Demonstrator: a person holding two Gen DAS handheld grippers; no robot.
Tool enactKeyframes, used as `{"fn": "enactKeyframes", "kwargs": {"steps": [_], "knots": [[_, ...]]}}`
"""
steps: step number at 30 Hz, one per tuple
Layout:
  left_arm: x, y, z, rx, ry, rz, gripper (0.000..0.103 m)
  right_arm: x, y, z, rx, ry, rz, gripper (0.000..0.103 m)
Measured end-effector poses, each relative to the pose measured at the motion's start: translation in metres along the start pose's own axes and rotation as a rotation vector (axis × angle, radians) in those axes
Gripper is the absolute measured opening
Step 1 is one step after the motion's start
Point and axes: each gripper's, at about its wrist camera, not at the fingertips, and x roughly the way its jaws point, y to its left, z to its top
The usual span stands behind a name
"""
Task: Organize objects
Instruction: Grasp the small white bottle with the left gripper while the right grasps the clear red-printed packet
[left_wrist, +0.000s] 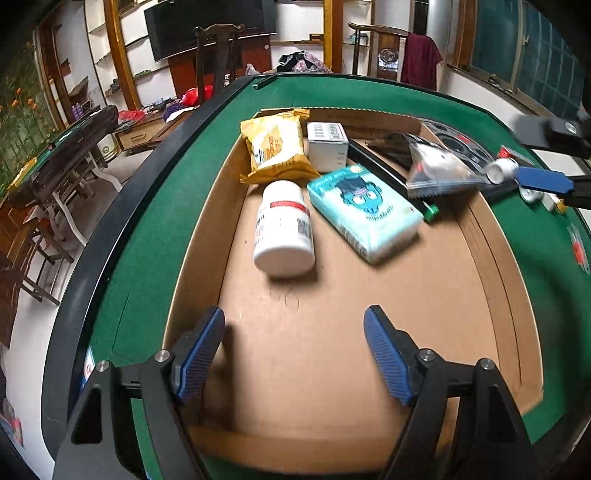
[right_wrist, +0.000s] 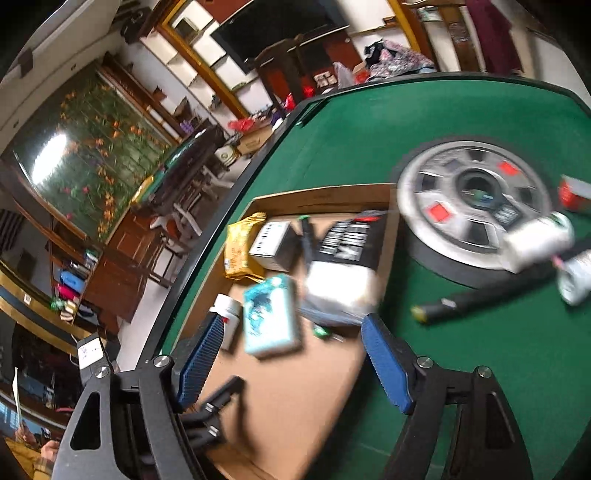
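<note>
An open cardboard box (left_wrist: 491, 240) lies on the green table. Inside it are a yellow packet (left_wrist: 275, 147), a small white carton (left_wrist: 328, 146), a white pill bottle (left_wrist: 284, 229) on its side, a teal tissue pack (left_wrist: 364, 210) and a clear zip bag (left_wrist: 439, 170) against the right wall. My left gripper (left_wrist: 295, 314) hovers open over the bare box floor, nothing between its pads. My right gripper (right_wrist: 293, 321) is open and empty too, just short of the blurred zip bag (right_wrist: 340, 291) and beside the tissue pack (right_wrist: 269, 317). One of its blue fingers (left_wrist: 543, 182) shows at the left wrist view's right edge.
A round grey dial (right_wrist: 476, 199) sits in the table's middle, right of the box. A black pen (right_wrist: 461, 304), small white bottles (right_wrist: 539, 236) and a red item (right_wrist: 572, 192) lie on the felt near it. Chairs and shelves stand beyond the table's black rim (left_wrist: 122, 229).
</note>
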Motion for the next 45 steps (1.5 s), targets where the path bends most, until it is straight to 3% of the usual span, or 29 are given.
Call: {"fn": "enactKeyframes", "kwargs": {"steps": [3, 6, 10, 11, 14, 20, 23, 25, 28, 31, 36, 41, 42, 43, 45], "knots": [[-0.004, 0.001, -0.006, 0.025, -0.004, -0.034, 0.078, -0.038, -0.037, -0.004, 0.047, -0.048, -0.019, 0.082], [-0.025, 0.006, -0.007, 0.012, -0.069, -0.071, 0.078, -0.087, -0.081, -0.009, 0.101, -0.14, -0.084, 0.085], [-0.068, -0.006, 0.013, -0.007, -0.205, -0.154, 0.083, -0.141, -0.138, -0.018, 0.15, -0.251, -0.272, 0.092], [-0.077, -0.018, 0.023, 0.002, -0.229, -0.193, 0.088, -0.146, -0.149, -0.02, 0.158, -0.251, -0.32, 0.092], [-0.082, -0.061, 0.043, 0.063, -0.241, -0.231, 0.09, -0.148, -0.181, -0.029, 0.203, -0.212, -0.445, 0.092], [-0.063, -0.165, 0.066, 0.234, -0.205, -0.271, 0.09, -0.132, -0.217, -0.042, 0.243, -0.138, -0.491, 0.091], [-0.049, -0.225, 0.073, 0.353, -0.206, -0.297, 0.09, -0.12, -0.219, -0.039, 0.194, -0.116, -0.518, 0.078], [-0.04, -0.249, 0.076, 0.404, -0.196, -0.302, 0.09, -0.111, -0.217, -0.038, 0.16, -0.092, -0.551, 0.045], [-0.017, -0.286, 0.088, 0.479, -0.18, -0.281, 0.09, -0.112, -0.22, -0.041, 0.129, -0.099, -0.567, 0.032], [0.004, -0.307, 0.097, 0.525, -0.162, -0.262, 0.089, -0.122, -0.23, -0.046, 0.146, -0.129, -0.549, 0.032], [0.04, -0.339, 0.117, 0.603, -0.125, -0.215, 0.075, -0.138, -0.247, -0.049, 0.209, -0.176, -0.44, 0.032], [0.066, -0.354, 0.122, 0.649, -0.104, -0.179, 0.064, -0.137, -0.247, -0.049, 0.209, -0.177, -0.432, 0.032], [0.067, -0.356, 0.12, 0.656, -0.102, -0.178, 0.059, -0.137, -0.246, -0.049, 0.205, -0.176, -0.435, 0.032], [0.068, -0.358, 0.119, 0.66, -0.087, -0.189, 0.042, -0.134, -0.245, -0.047, 0.203, -0.175, -0.437, 0.032], [0.066, -0.359, 0.114, 0.663, -0.067, -0.201, 0.035, -0.134, -0.244, -0.047, 0.199, -0.174, -0.442, 0.032]]}}
